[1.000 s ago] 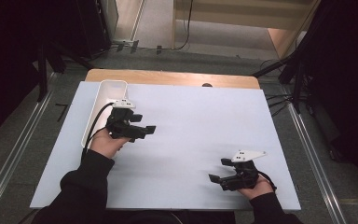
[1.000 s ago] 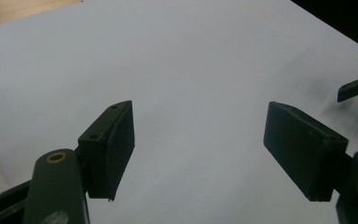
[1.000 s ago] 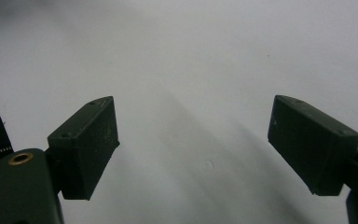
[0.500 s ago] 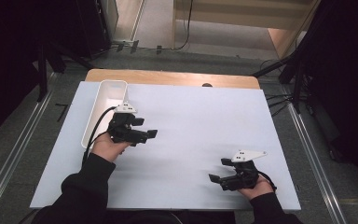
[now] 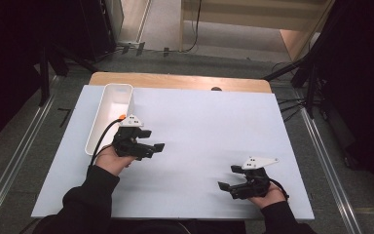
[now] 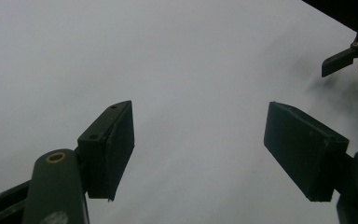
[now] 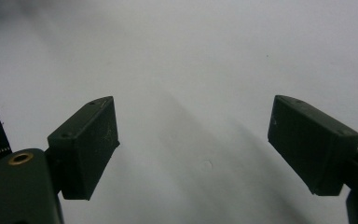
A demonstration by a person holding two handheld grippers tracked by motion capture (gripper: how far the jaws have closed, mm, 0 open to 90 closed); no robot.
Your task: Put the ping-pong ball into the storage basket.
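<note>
My left gripper [image 5: 153,140] hovers over the white table [image 5: 199,122], just right of a long white bin [image 5: 96,127]. Its jaws point right and stand open with nothing between them; in the left gripper view [image 6: 199,112] only bare white table lies between the pads. A small orange thing [image 5: 121,116] peeks out at the bin's right wall, behind the gripper. My right gripper [image 5: 229,177] rests near the table's front right, jaws pointing left, open and empty [image 7: 193,100].
The other gripper [image 6: 349,53] appears far off at the top right of the left gripper view. A wooden strip [image 5: 175,80] runs along the table's far edge. Dark stands and cables [image 5: 311,83] lie beyond the right side.
My left hand has slid a little toward the near edge, uncovering more of the white bin. The right hand has stayed put.
</note>
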